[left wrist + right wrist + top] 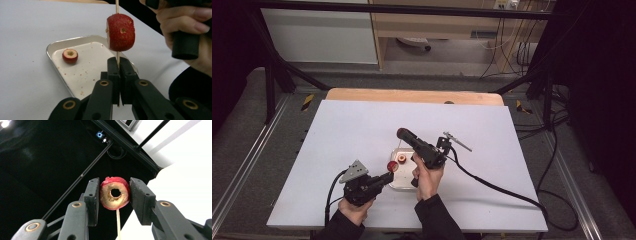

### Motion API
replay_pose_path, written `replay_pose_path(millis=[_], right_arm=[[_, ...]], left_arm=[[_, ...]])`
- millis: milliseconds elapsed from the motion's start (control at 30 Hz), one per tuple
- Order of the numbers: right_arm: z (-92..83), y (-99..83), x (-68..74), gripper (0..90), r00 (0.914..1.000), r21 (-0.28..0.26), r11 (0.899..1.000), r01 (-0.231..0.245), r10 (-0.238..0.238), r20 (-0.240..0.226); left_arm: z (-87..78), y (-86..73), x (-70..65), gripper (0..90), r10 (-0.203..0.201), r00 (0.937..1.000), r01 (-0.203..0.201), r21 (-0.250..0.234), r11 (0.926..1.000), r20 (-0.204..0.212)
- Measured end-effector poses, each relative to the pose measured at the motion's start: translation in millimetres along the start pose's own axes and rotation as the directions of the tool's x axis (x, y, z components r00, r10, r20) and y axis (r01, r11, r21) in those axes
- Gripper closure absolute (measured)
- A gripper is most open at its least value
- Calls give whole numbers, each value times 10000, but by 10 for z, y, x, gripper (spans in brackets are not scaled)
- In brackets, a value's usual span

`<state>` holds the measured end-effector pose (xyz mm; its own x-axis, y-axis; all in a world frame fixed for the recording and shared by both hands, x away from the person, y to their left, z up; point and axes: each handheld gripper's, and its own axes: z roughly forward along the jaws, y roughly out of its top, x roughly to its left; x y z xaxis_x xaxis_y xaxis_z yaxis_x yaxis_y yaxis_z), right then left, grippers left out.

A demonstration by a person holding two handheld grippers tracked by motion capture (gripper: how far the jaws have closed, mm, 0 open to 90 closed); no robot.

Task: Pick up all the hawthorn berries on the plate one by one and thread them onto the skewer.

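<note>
In the left gripper (119,62), clenched hard on it: a thin pale wooden skewer (116,6), upright, just over the near right corner of the shallow rectangular metal tray (57,45). Held vertical, likely, to serve as a fixed spike for threading from above. Already on that stick, a little above the pads: a red, speckled, cored fruit chunk (120,32), wood bare above it for the next piece.

In the right gripper (114,192), grasped by its red sides between both pads: a second red cored fruit ring (110,203), cut face and open centre hole towards the camera. Raised above the tray's far edge in the high view, with the skewer just below the ring in the right gripper view. Gripped by the skin, probably, to leave the hole free for the point.

On the tray floor, towards its far left corner: one more small red cored fruit piece (70,55), among crumbs and juice specks. Under the tray: a white table sheet (362,130). Right of the tray: a black cable (492,185) trailing across the sheet. Close to the tray's right side: the person's right hand (180,20), near the stick but apart from it. Between ring and skewer tip, no obstacle seen.
</note>
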<state>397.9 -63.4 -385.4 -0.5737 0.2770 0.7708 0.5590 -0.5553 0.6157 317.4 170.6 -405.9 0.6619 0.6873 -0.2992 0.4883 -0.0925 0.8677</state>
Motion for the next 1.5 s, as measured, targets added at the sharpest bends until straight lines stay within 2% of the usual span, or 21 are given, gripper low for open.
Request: replay_pose_path(millis=[133,333,433,533,700,800,867,933,1000,1200,1367,1500], right_arm=[[9,-50,-25,613,10000,-24,10000,-52,52,-46],[8,-115,-40,615,9999,145,9998,-136,136,-7],[2,-136,-37,615,10000,130,9999,-10,11,-12],[-8,-137,-26,616,9998,144,9997,221,-221,-4],[-20,-97,-11,615,9984,307,9979,566,-568,49],[-22,-84,-5,615,9976,437,9969,659,-668,195],[-18,-96,-5,617,9987,328,9985,448,-455,230],[-7,-115,-9,619,9995,326,9995,13,-24,315],[-6,-132,-17,620,9991,325,9994,-143,130,401],[7,-106,-29,621,9982,508,9986,-169,139,591],[9,-2,-3,621,9984,73,10000,-43,39,565],[6,67,3,620,9979,101,9996,264,-269,581]], left_arm=[[8,-13,-21,880,-75,9997,72,-137,9999,-219],[17,-16,-14,882,-182,9995,176,-201,9996,-272],[33,-26,-10,883,-248,9994,245,-136,9996,-232],[27,-32,-9,884,-362,9993,359,-341,9988,-88],[-5,-40,19,885,-341,9988,321,-545,9980,-359],[-7,-45,32,885,-393,9987,373,-587,9976,-330],[1,-47,5,885,-267,9989,244,-572,9981,-392],[24,-61,-29,885,-231,9988,207,-545,9983,-434],[55,-69,-54,884,-218,9989,200,-428,9989,-412],[55,-73,-49,885,-266,9983,245,-423,9988,-509],[98,-118,-92,885,58,9989,-58,6,10000,-465],[91,-113,-125,885,207,9990,-210,-74,9998,-388]])
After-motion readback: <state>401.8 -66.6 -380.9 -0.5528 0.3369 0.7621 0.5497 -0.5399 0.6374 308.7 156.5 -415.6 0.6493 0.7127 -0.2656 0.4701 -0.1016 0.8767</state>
